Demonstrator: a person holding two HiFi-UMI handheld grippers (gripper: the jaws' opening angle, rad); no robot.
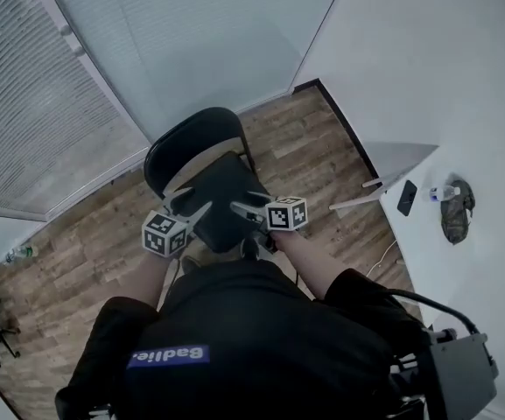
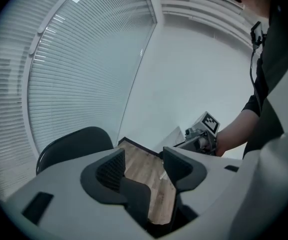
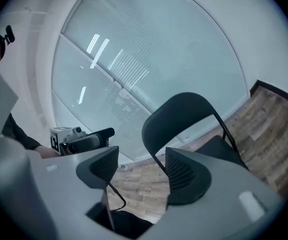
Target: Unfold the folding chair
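Two empty tongs spread apart, left tongs [image 1: 194,206] and right tongs [image 1: 246,203], just before the black metal folding chair [image 1: 196,136], standing open on wood-plank floor [image 1: 86,234], legs mostly hidden under its seat.

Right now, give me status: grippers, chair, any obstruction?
Left hand-held gripper open, empty. Right hand-held gripper open, empty. Folding chair standing unfolded, seat down. Nothing in the way.
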